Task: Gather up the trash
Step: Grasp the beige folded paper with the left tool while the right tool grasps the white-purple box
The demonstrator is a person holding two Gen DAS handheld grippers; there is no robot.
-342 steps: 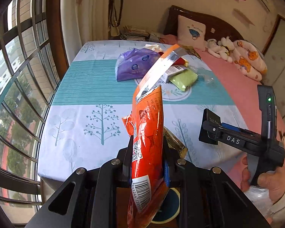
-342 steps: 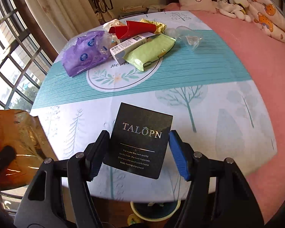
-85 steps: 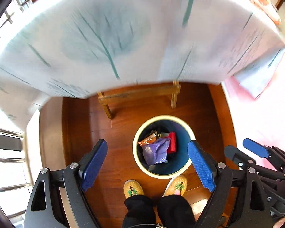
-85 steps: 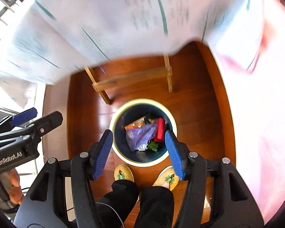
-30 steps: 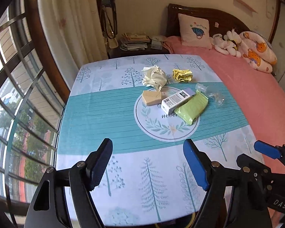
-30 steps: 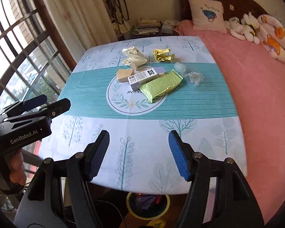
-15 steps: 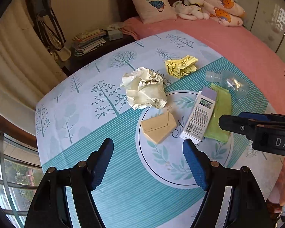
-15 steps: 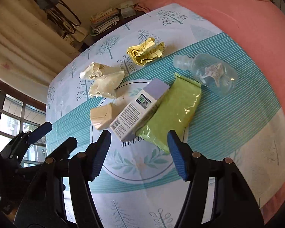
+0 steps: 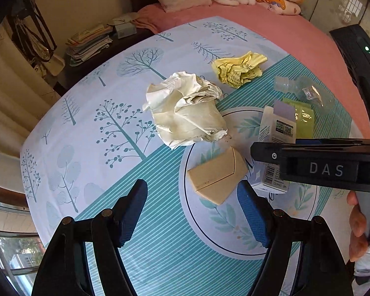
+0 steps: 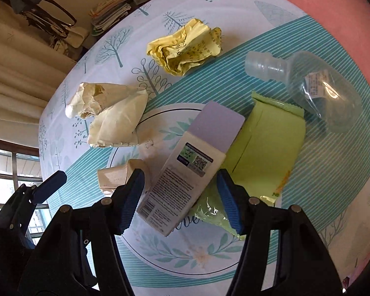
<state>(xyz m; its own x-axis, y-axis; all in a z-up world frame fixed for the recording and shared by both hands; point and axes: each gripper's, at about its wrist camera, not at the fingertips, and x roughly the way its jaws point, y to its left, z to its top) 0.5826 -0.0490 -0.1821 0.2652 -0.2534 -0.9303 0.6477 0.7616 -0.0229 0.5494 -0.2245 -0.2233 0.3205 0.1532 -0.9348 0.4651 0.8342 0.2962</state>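
Trash lies on the tablecloth [image 9: 91, 133]. A small beige box [image 9: 217, 177] sits between the open jaws of my left gripper [image 9: 192, 209]. A white and lilac carton [image 10: 185, 172] lies between the open jaws of my right gripper [image 10: 180, 197], partly over a green pouch [image 10: 266, 153]. A crumpled cream paper [image 9: 185, 111] [image 10: 111, 118], a crumpled yellow paper [image 9: 239, 69] [image 10: 185, 46] and a clear plastic bottle [image 10: 315, 86] lie beyond. The right gripper's body [image 9: 318, 165] crosses the left wrist view over the carton [image 9: 276, 133].
A pink bed [image 9: 271, 22] with a pillow and soft toys lies beyond the table. A side table with stacked papers [image 9: 91, 42] and curtains [image 10: 17, 74] stand at the back left. Windows run along the left edge.
Both grippers have come down closer to the table. The beige box now lies between the left jaws and the carton between the right jaws. Both stay open.
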